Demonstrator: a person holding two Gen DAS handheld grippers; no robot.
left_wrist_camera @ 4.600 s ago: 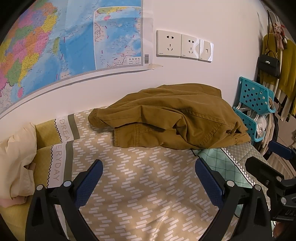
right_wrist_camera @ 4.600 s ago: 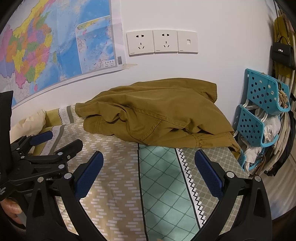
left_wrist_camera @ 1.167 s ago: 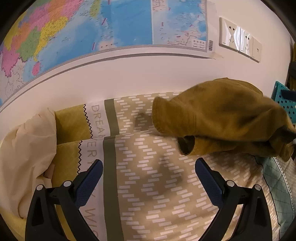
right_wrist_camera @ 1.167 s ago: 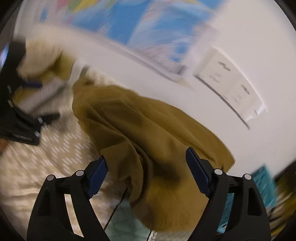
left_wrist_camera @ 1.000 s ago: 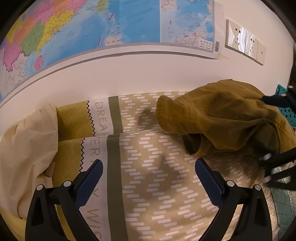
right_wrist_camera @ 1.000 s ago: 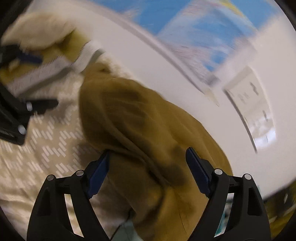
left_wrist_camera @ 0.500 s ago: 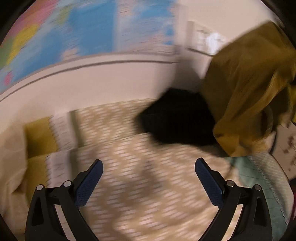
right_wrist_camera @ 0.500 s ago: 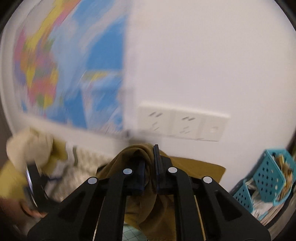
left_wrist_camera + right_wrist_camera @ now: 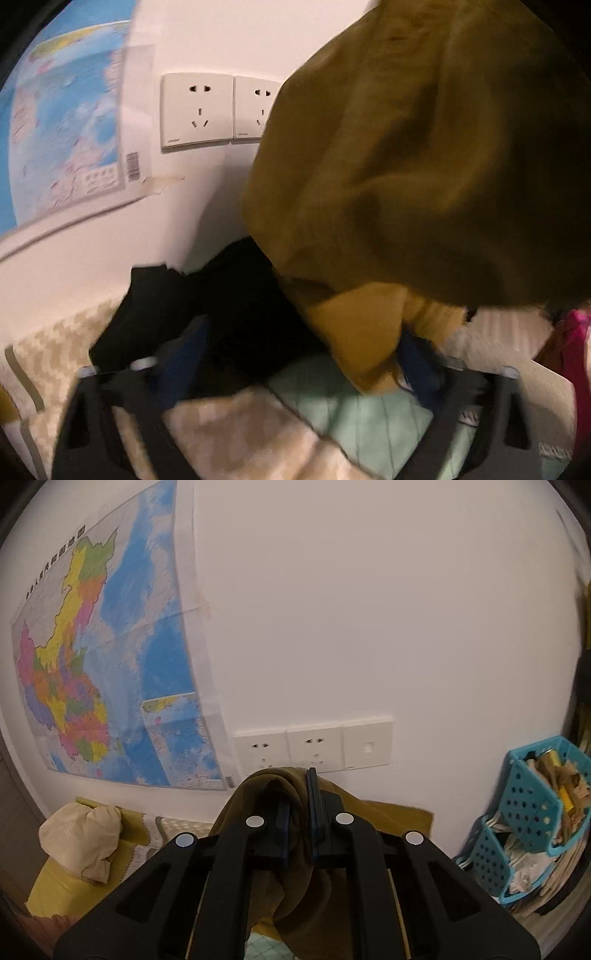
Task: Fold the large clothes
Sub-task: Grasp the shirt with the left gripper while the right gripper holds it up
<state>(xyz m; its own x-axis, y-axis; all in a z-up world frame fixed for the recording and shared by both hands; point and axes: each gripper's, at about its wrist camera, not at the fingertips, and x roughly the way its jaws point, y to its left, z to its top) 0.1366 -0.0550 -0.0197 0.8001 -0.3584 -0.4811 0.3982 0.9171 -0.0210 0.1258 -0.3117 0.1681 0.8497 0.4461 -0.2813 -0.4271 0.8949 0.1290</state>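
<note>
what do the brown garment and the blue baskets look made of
Mustard-brown garment: a thick woven fabric, probably cotton twill, matte; it hangs in heavy soft folds from the right tongs. Turquoise perforated baskets: apparently moulded plastic, smooth, with rigid walls and punched round holes.

Right gripper [image 9: 298, 805]: jaws closed, fabric pinched between the blue pads, raised and aimed at the wall. Left gripper [image 9: 301, 356]: jaws spread wide, holding nothing, view blurred.
</note>
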